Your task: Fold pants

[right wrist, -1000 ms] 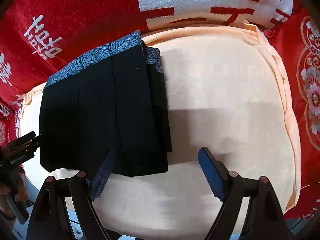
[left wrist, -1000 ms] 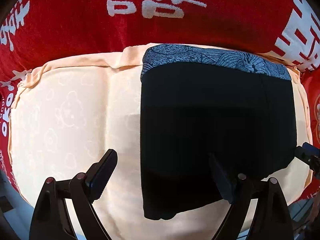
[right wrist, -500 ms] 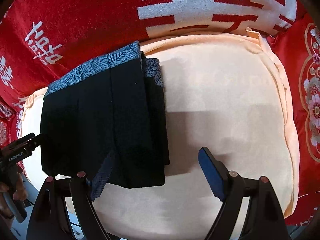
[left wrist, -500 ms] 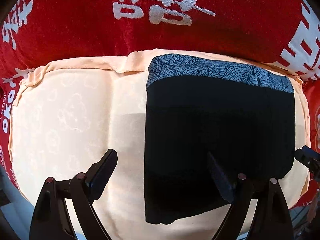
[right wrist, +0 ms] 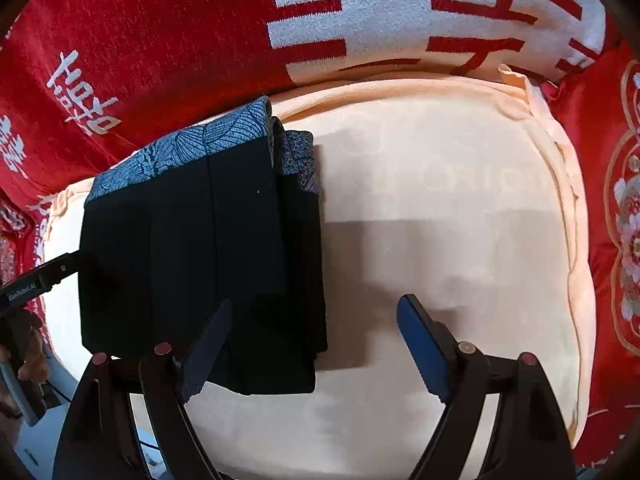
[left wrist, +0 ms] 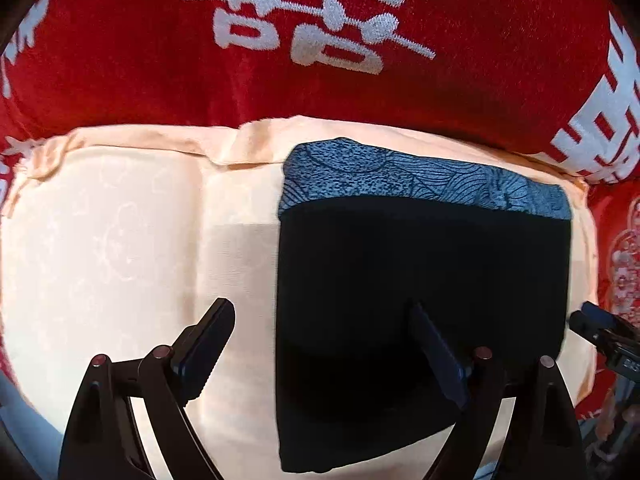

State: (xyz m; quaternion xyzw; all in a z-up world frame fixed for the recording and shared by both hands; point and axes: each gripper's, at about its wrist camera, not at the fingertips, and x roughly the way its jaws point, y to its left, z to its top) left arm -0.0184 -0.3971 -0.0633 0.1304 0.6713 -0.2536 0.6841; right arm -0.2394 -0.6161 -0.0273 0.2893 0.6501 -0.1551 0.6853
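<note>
the black pants [left wrist: 420,300] lie folded into a neat rectangle, their blue-grey patterned waistband [left wrist: 420,176] at the far edge, on a pale peach cushion [left wrist: 120,260] with a faint embossed pattern; in the right wrist view the pants [right wrist: 192,260] sit on the cushion's left part, layered edges stacked along their right side, and the rest of the cushion [right wrist: 460,220] is bare fabric. the cushion rests on red bedding [left wrist: 120,60] with large white characters, and a red cloth with floral embroidery [right wrist: 624,240] lies just beside the cushion's right edge. the left gripper [left wrist: 320,344] hovers above the near edge of the pants, its fingers spread wide and gripping nothing, one finger over cushion and one over black cloth. the right gripper [right wrist: 312,344] likewise has its fingers wide apart and empty, one over the pants' corner, the other over the cushion
</note>
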